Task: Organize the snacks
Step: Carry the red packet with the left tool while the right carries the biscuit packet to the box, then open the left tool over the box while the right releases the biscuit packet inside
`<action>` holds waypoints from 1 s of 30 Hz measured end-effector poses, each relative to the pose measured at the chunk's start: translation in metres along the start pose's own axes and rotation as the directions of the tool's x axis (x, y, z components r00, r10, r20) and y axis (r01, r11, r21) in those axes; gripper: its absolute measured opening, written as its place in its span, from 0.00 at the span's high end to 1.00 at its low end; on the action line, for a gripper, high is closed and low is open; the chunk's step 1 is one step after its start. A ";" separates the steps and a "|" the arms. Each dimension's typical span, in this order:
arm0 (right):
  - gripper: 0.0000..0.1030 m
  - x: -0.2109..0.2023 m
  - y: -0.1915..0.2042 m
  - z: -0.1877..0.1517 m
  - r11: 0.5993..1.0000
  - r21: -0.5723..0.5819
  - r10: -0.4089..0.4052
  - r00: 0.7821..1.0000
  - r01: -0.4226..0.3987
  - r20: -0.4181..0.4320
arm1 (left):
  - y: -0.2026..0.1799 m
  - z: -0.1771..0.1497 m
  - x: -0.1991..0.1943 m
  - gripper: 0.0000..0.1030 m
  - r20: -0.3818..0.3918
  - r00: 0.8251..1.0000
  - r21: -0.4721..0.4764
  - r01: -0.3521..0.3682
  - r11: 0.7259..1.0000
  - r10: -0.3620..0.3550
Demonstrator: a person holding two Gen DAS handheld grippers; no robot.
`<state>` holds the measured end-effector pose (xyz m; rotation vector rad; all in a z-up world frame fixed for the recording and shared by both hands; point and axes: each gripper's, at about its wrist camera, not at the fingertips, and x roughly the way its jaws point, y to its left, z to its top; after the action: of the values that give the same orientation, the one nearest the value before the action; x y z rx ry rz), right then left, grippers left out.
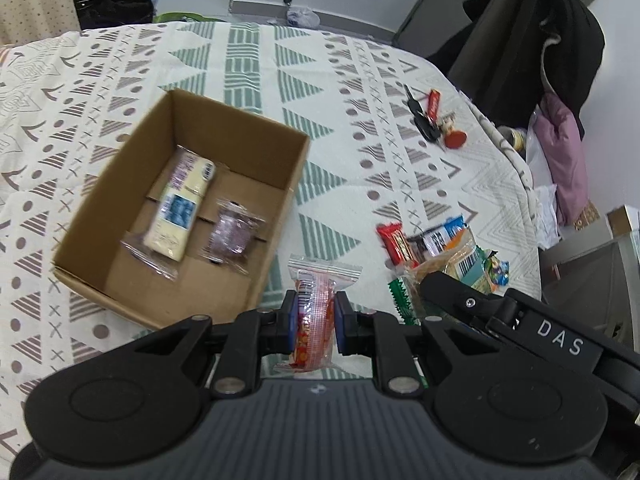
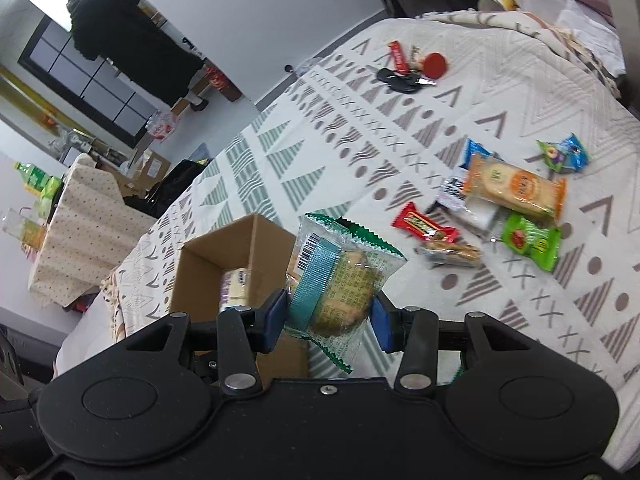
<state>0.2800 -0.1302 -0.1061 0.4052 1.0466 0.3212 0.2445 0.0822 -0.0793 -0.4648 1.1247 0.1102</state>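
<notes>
An open cardboard box [image 1: 280, 168] sits on the patterned cloth and holds a yellow-white snack bar [image 1: 182, 204] and a purple wrapped snack [image 1: 234, 230]. My left gripper [image 1: 314, 322] is shut on a red-and-clear snack packet [image 1: 316, 312], just right of the box's near corner. My right gripper [image 2: 328, 316] is shut on a green-edged cracker packet [image 2: 344, 280], held above the cloth beside the box [image 2: 208, 260]. A pile of loose snacks [image 2: 512, 196] lies on the cloth to the right. The right gripper's black body [image 1: 520, 312] shows in the left wrist view.
Keys with a red tag [image 1: 430, 118] lie at the far right of the table [image 1: 240, 52]. A chair with a black coat [image 1: 560, 40] stands past the table's right edge. Boxes and bags sit on the floor beyond.
</notes>
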 end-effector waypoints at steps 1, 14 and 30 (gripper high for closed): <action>0.57 0.001 0.003 0.000 1.000 -0.005 0.002 1.000 -0.002 -0.002 | 0.004 0.002 -0.001 0.83 0.002 1.000 -0.005 -0.001 1.000 0.001; 0.57 0.022 0.042 -0.001 0.998 -0.053 0.033 0.999 -0.035 -0.035 | 0.053 0.023 -0.004 0.83 0.006 1.000 -0.069 -0.018 0.997 0.019; 0.57 0.059 0.090 -0.004 0.991 -0.108 0.061 0.992 -0.073 -0.107 | 0.106 0.046 0.009 0.83 -0.001 0.997 -0.138 -0.072 0.988 0.073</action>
<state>0.2976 -0.0246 -0.1108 0.3264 1.1122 0.4631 0.2540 0.1956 -0.1039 -0.5467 1.1344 0.2541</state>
